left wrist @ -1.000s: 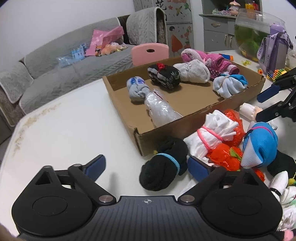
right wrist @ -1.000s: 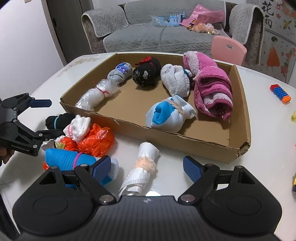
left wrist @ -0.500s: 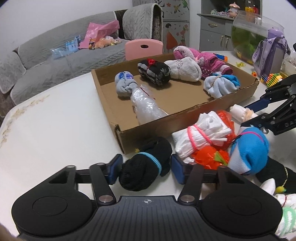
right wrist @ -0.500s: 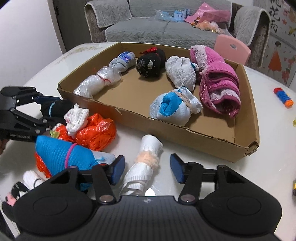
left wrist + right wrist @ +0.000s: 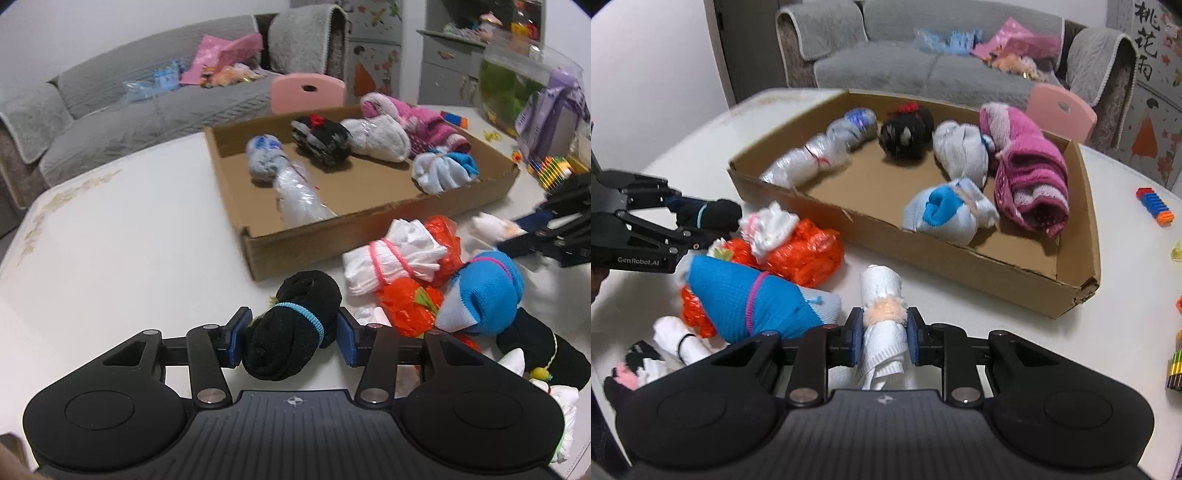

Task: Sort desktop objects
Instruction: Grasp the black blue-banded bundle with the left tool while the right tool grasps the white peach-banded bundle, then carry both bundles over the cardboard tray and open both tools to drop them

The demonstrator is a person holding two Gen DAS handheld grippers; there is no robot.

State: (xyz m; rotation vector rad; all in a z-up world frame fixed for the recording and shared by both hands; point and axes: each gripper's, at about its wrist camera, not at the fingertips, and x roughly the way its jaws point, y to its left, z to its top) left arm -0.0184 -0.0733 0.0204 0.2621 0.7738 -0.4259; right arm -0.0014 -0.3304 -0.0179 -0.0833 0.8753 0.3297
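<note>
My left gripper [image 5: 291, 338] is shut on a black sock roll [image 5: 295, 325] with a blue band, on the white table in front of the cardboard tray [image 5: 295, 247]. My right gripper [image 5: 884, 338] is shut on a white sock roll [image 5: 882, 321] with a peach band, near the tray's front wall [image 5: 960, 266]. The left gripper also shows in the right wrist view [image 5: 690, 221], the right one in the left wrist view [image 5: 524, 232]. Several sock rolls lie inside the tray.
Between the grippers lies a pile: a blue sock roll [image 5: 753, 295], orange bundles [image 5: 805, 251], a white bundle [image 5: 391, 254] and black and white socks [image 5: 539, 350]. Small toys [image 5: 1154, 205] lie at the table's right. A pink chair back [image 5: 306, 90] stands behind the tray.
Both grippers moved forward and closed, the left onto the black sock roll, the right onto the white sock roll. One second ago both were open.
</note>
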